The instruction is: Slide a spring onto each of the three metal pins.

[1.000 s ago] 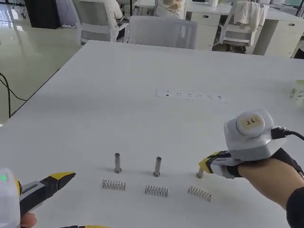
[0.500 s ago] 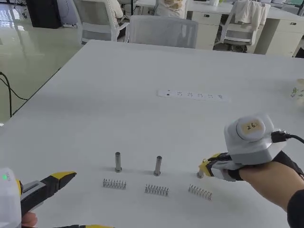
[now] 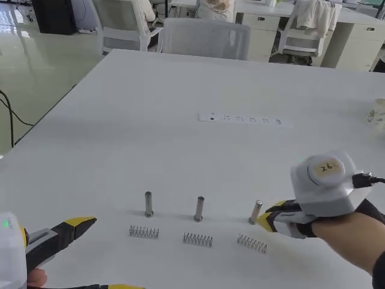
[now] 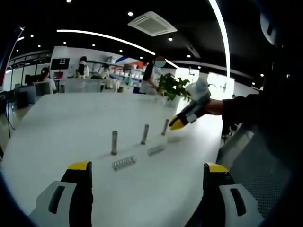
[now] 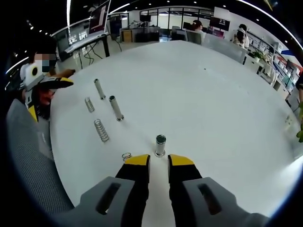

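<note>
The three pins stand upright in a row on the white table (image 3: 150, 120), toward the person's side: left pin (image 3: 148, 205), middle pin (image 3: 199, 209), right pin (image 3: 257, 212), well apart from one another. A spring lies flat just on the near side of each pin: left spring (image 3: 144, 232), middle spring (image 3: 198, 240), right spring (image 3: 252, 243). All three pins are bare.

The right gripper (image 5: 158, 161) hovers low with its yellow tips just beside the right pin. In its own view the jaws stand narrow with a slim gap, gripping nothing, and the pin stands just ahead of that gap. Whether a tip touches the pin I cannot tell. The left gripper (image 4: 147, 166) sits at the near left, its jaws spread wide and empty, pointing along the row and short of the left spring.

Beyond the pins the tabletop runs open to a power strip (image 3: 240, 120), then on to the far edge, where a chair (image 3: 207, 39) stands. The table's left edge slants away well to the left of the left pin.
</note>
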Demonstrator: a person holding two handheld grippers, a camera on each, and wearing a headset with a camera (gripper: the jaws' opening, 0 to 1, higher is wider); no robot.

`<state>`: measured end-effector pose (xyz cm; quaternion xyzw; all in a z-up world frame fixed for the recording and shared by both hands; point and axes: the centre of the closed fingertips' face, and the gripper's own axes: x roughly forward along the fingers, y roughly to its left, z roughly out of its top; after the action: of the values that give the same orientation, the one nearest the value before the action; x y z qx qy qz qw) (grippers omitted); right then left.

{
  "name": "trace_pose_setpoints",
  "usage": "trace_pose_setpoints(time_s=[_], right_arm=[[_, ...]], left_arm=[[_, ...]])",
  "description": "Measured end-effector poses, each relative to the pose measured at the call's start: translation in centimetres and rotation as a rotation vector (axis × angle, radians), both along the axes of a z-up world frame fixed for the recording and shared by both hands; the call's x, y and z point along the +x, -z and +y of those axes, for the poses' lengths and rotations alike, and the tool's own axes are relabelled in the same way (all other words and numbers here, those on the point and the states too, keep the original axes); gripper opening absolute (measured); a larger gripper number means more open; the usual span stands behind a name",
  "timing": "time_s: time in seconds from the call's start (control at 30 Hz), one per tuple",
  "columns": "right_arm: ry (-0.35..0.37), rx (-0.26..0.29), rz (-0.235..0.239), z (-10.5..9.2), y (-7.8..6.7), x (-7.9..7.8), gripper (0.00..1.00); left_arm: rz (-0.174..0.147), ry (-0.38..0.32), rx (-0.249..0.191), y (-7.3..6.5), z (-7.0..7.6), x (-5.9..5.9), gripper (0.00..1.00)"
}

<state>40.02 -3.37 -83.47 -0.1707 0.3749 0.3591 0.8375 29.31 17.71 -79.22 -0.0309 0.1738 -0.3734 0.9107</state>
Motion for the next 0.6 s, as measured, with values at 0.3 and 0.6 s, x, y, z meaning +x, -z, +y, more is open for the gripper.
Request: trace_pose_setpoints(time_s=[0.3,0.6], right_arm=[[-0.061,0.018,0.036,0.7,0.2,-1.5,0.15],[-0.125,-0.041,0.077,0.7,1.7,-2.9,0.14]], left_arm=[[0.002,0.0,-0.001,0.0,0.0,0.0,0.94],[0.003,0.004,0.001,0.1,-0.2,0.0,0.94]])
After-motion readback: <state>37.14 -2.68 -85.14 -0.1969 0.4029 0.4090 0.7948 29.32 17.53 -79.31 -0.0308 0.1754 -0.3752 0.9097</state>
